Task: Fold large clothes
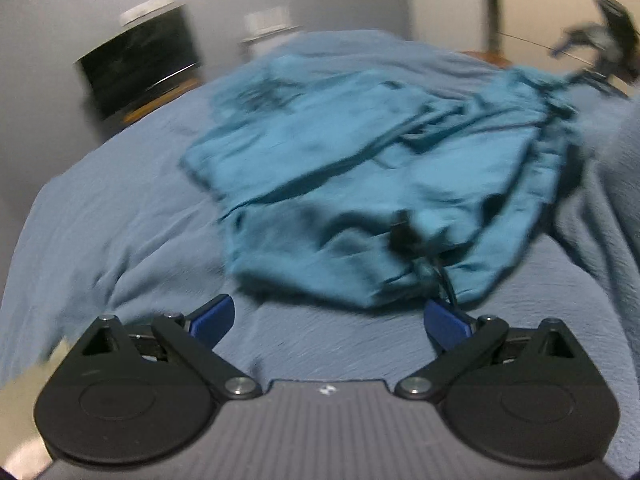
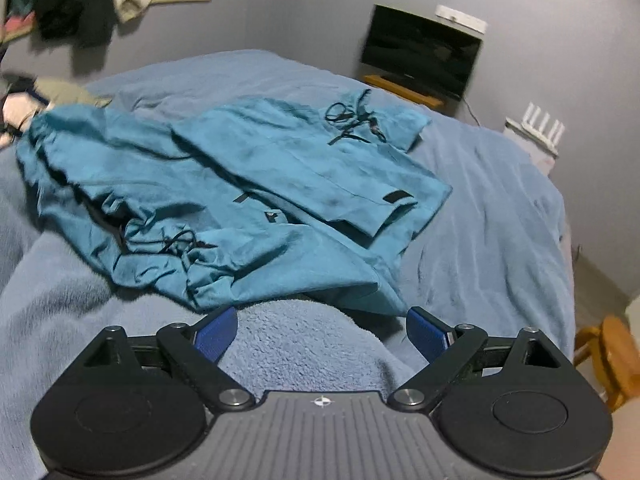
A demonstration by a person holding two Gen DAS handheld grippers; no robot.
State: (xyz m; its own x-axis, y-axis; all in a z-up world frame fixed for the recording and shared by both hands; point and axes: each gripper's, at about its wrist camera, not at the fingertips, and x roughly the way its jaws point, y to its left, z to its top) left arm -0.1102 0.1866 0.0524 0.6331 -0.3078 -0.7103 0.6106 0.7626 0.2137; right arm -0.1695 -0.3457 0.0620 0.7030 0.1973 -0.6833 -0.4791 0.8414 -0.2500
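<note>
So here's the setup: a teal jacket (image 2: 248, 184) lies spread on a bed with a blue blanket (image 2: 480, 208), and I'll use the jacket as the anchor for everything else. It looks partly folded already. One sleeve (image 2: 332, 160) is laid across the body, with the cuff and its black tab (image 2: 396, 197) ending up near the jacket's edge on the TV side. My guess is that the sleeve went over first to make the shape narrower before the bigger folds.

The hem end with the black drawcord (image 2: 180, 242) is bunched and wrinkly, and it's the part closest to both grippers. That's probably why they're both parked there.

The left gripper (image 1: 328, 320) has its blue pads wide apart and holds nothing. It hovers just short of the hem, with a cord end (image 1: 444, 280) dangling right by one pad. The left view is smeared, so fine detail is hard to call.

The right gripper (image 2: 322, 330) is spread apart too, empty, over a hump of blanket just beside the jacket's near edge.

Beyond the jacket there's a dark TV (image 2: 420, 54) on a wooden stand, and a white router (image 2: 534, 134) off to that same side.

I think the next job is pinching that hem on both corners. Slippery-looking fabric, could slide.
</note>
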